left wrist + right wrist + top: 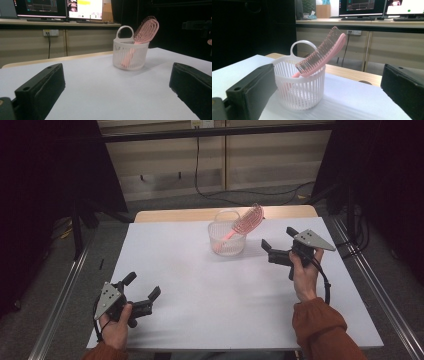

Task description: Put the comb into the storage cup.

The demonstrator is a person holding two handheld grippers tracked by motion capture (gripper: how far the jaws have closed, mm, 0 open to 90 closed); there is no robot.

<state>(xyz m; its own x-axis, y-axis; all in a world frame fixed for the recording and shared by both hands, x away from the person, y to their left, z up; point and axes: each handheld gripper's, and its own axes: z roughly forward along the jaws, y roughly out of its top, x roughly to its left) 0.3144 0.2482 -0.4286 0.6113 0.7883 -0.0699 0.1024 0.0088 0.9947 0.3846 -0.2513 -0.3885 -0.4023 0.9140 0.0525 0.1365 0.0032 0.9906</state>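
Nearest the person, the left gripper rested low over the front left corner of the white table, held in the left hand, its jaws spread wide with nothing between them. In the left gripper view the two black jaws stood far apart at the frame's edges, bare tabletop between them.

Farther up and to the right, the right gripper was held in the right hand, an orange-brown sleeve below the wrist. Its jaws were also spread and empty, pointing leftward at the basket — near it, not touching. The right gripper view looked between its own open jaws straight at the basket.

The white slatted plastic basket stood upright toward the far middle of the table, its loop handle rising from the far rim. A pink hairbrush stood in it handle down, leaning on the rim, its bristled head tilted out above the basket toward the right side of the high view.

The surface was a plain white sheet or board laid over a pale wooden tabletop, whose edge showed along the far side. Grey carpet lay beyond, with a black cable trailing across it — behind that, beige panelled walls and dark curtains at both sides. The gripper views showed a desk with lit monitors along the wall and a power socket below.
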